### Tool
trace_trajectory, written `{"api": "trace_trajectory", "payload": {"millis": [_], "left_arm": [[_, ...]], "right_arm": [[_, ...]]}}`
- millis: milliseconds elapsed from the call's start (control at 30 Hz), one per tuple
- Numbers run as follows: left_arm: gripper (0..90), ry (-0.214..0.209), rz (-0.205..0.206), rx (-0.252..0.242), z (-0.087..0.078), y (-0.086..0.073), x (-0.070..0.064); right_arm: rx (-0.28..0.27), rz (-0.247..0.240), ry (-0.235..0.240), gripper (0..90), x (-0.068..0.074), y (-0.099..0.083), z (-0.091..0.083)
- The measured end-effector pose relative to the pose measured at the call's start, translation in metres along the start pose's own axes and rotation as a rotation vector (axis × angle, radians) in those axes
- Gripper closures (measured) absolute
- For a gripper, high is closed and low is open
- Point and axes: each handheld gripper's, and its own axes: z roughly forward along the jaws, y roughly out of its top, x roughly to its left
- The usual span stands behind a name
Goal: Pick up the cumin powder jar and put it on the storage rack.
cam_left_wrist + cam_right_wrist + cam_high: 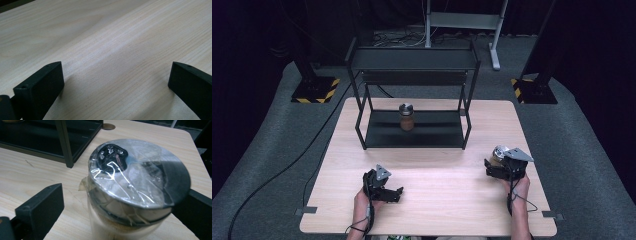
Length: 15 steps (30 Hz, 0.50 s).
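Note:
A glass jar [130, 195] with a silver lid under clear wrap stands on the wooden table [437, 200] at the right. My right gripper [120, 195] is open around it: the left jaw stands clear of the glass and the right jaw sits close behind the lid's edge. In the high view the same jar [498, 151] is just ahead of the right gripper [494, 164]. A second jar [406, 117] with brown contents stands on the lower shelf of the black rack [362, 140]. My left gripper [396, 192] is open low over bare wood, its jaws [117, 72] holding nothing.
The black two-level rack [64, 147] fills the far middle of the table; one of its posts stands just left of the near jar. Cables [287, 165] trail over the grey floor on the left. Bare wood lies between the two grippers.

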Motion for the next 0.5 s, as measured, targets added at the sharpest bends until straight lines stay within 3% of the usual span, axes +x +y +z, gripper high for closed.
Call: {"api": "trace_trajectory", "payload": {"millis": [233,500], "left_arm": [[0.0,0.0,0.0,0.0,0.0,0.0,0.0001],[0.0,0.0,0.0,0.0,0.0,0.0,0.0]], "right_arm": [[-0.002,0.005,-0.017,1.6,0.0015,-0.0024,0.0045],[0.002,0.036,-0.004,25.3,-0.0047,-0.0052,0.005]]}}
